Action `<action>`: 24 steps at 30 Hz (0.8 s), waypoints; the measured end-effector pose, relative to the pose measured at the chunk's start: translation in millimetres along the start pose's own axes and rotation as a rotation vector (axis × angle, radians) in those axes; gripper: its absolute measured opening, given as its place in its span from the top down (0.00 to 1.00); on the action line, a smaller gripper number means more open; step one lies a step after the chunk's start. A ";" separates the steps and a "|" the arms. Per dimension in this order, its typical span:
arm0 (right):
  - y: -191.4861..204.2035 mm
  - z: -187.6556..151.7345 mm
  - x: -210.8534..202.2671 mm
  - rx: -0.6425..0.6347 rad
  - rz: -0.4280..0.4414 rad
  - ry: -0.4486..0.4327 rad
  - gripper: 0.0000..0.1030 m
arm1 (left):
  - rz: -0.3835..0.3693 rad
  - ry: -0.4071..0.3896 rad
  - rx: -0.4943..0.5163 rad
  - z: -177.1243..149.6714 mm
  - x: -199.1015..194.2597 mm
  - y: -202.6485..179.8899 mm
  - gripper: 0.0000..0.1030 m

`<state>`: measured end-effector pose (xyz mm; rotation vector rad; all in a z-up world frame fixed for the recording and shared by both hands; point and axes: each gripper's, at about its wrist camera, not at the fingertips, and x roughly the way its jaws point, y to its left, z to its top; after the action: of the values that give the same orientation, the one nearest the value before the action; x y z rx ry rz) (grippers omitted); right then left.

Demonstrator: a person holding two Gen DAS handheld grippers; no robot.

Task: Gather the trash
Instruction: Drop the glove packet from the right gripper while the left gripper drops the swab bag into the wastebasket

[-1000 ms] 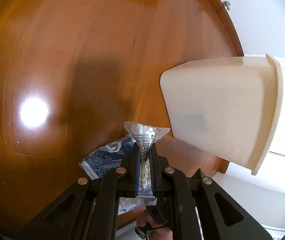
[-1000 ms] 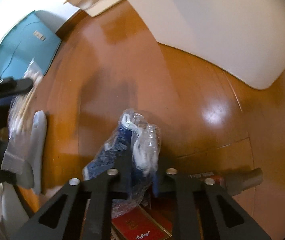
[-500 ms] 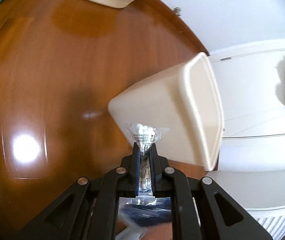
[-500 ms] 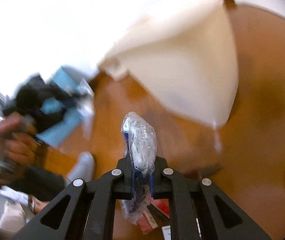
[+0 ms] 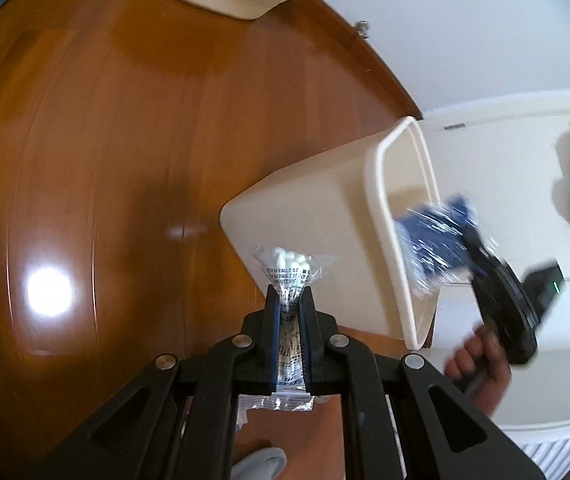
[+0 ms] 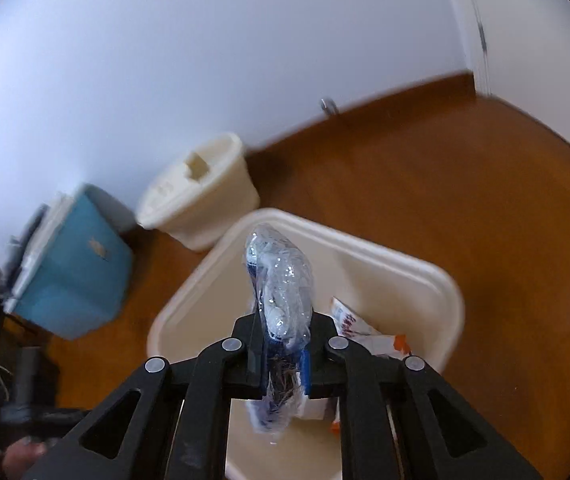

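Right gripper (image 6: pixel 283 350) is clamped on a crumpled blue and clear plastic wrapper (image 6: pixel 281 292), its jaws having just eased slightly apart, and holds it above the open mouth of the cream bin (image 6: pixel 451 300). Red and white packaging (image 6: pixel 359 330) lies inside the bin. Left gripper (image 5: pixel 289 320) is pinched tight on a clear bag of small white pieces (image 5: pixel 291 268), held above the wooden floor (image 5: pixel 97 160) just beside the bin's outer wall. A second cream bin (image 6: pixel 205 196) and a blue box (image 6: pixel 73 276) stand by the white wall (image 6: pixel 205 60).

blue wrapper (image 5: pixel 439 236) — motion-blurred — over bin rim (image 5: pixel 389 236)
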<state>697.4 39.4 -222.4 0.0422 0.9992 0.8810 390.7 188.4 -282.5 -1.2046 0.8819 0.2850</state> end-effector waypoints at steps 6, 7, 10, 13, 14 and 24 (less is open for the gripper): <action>4.1 3.4 15.6 0.069 0.037 -0.061 0.20 | 0.004 0.002 0.033 -1.1 -3.7 -3.9 0.92; 4.3 4.7 12.4 0.072 0.034 -0.082 0.20 | 0.003 -0.002 0.036 0.8 -6.5 -4.9 0.92; -2.6 -3.0 -25.7 0.111 0.026 -0.209 0.20 | -0.002 -0.020 0.078 2.5 -11.5 -19.6 0.92; -13.9 -23.1 -69.7 0.162 -0.005 -0.343 0.20 | -0.048 -0.011 0.116 2.1 -15.0 -44.8 0.92; -19.9 -35.0 -82.0 0.195 -0.016 -0.369 0.20 | -0.069 -0.003 0.131 3.1 -14.9 -56.9 0.92; -75.7 -153.5 -126.3 0.520 -0.048 -0.405 0.20 | -0.109 0.100 0.450 30.5 66.9 -214.5 0.92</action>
<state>600.5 -147.7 -250.8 0.6125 0.8178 0.5196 581.1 119.6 -180.6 -0.8477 0.9045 -0.0635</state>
